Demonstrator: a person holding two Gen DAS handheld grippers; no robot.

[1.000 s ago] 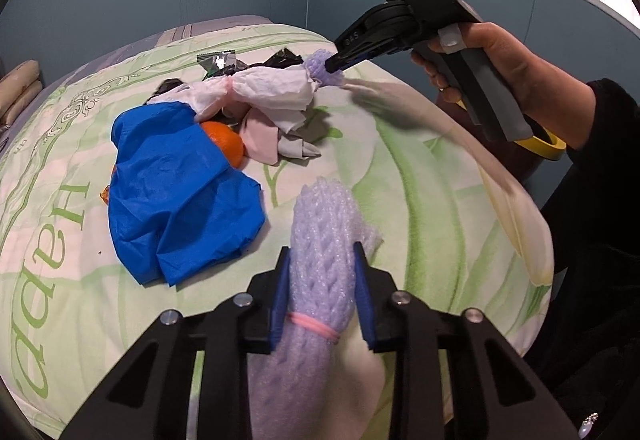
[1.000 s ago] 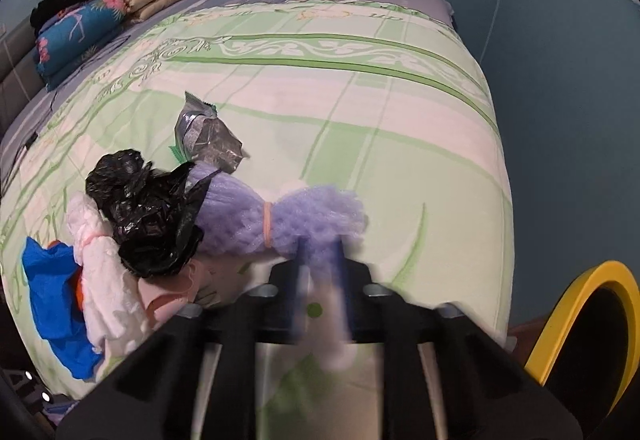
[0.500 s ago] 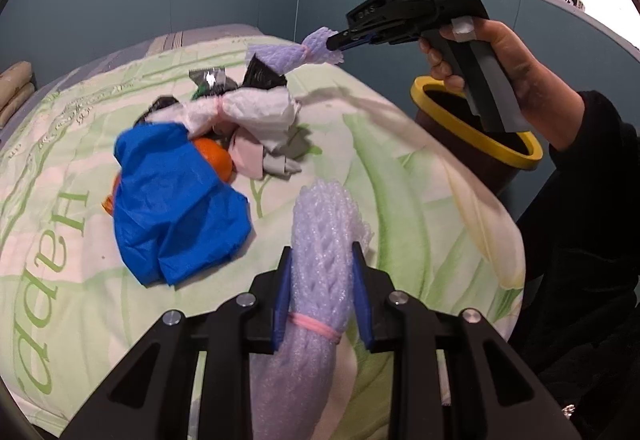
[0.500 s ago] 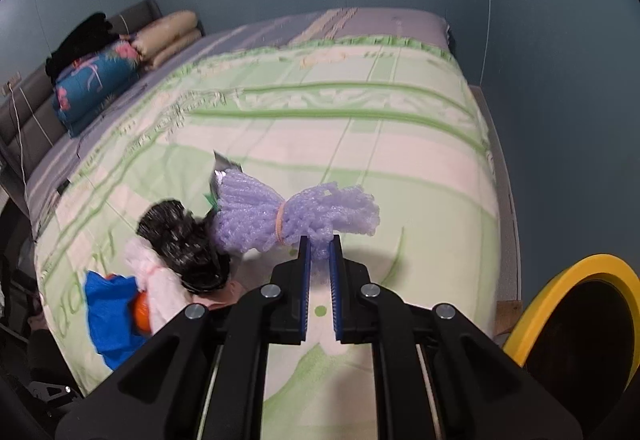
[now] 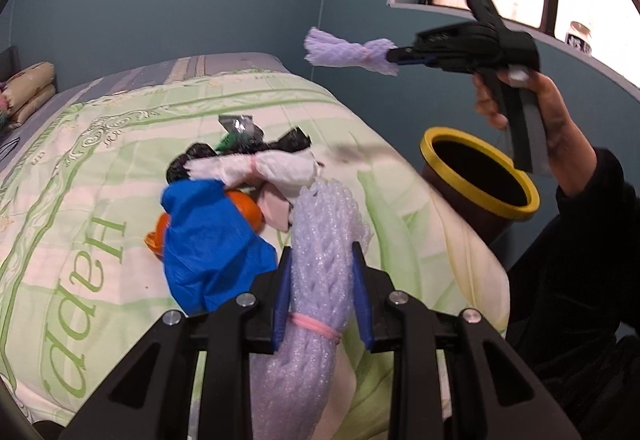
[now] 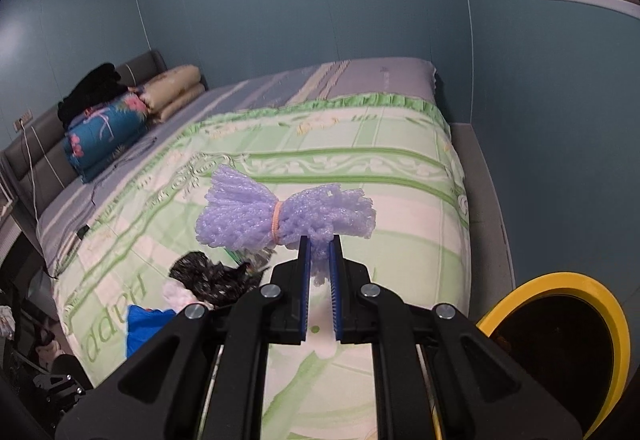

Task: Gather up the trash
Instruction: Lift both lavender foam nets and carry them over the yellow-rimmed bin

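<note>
Right tongs (image 6: pixel 319 260) pinch a purple foam net (image 6: pixel 286 212) in mid-air above the bed (image 6: pixel 360 168), near the yellow-rimmed bin (image 5: pixel 480 176); left tongs (image 5: pixel 320 280) clamp a second, paler foam net (image 5: pixel 324 240).

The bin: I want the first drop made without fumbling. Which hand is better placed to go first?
Right. The right tongs hold a purple foam net in the air, close to the yellow-rimmed bin. The left tongs, gripping another foam net, sit lower over the bed.

Both wrist views tilted down, sharing bed (image 5: pixel 100 168), bin (image 6: pixel 560 280)
</note>
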